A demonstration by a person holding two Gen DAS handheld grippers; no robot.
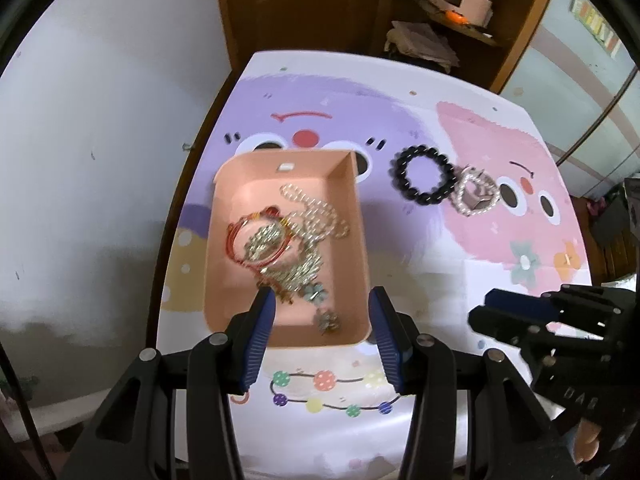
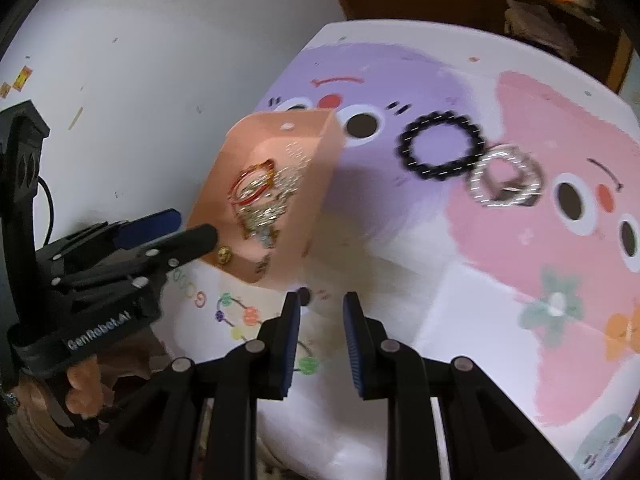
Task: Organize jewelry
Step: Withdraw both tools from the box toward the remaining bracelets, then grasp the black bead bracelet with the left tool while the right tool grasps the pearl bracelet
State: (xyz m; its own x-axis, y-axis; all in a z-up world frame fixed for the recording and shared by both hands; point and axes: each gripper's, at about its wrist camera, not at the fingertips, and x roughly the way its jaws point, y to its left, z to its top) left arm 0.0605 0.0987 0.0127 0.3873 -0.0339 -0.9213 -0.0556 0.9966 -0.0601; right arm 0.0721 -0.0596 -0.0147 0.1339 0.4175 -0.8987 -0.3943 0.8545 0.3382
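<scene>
A pink tray [image 1: 224, 208] [image 2: 320, 148] sits at the table's left side. It holds a red cord bracelet [image 1: 236, 236], gold chains [image 1: 316, 212] and flower charms [image 1: 318, 293]. A black bead bracelet [image 1: 424, 174] [image 2: 440, 146] lies on the mat to the tray's right, touching a pearl bracelet [image 1: 478, 194] [image 2: 506, 180]. My left gripper [image 1: 322, 308] is open and empty, over the tray's near end. My right gripper [image 2: 322, 304] is open and empty above the mat, near the tray's near right corner; it also shows in the left wrist view [image 1: 486, 308].
The table wears a cartoon mat [image 1: 480, 264] in purple, pink and white. A white wall [image 1: 80, 160] runs along the left. A wooden shelf unit [image 1: 440, 12] with clutter stands behind the table's far edge.
</scene>
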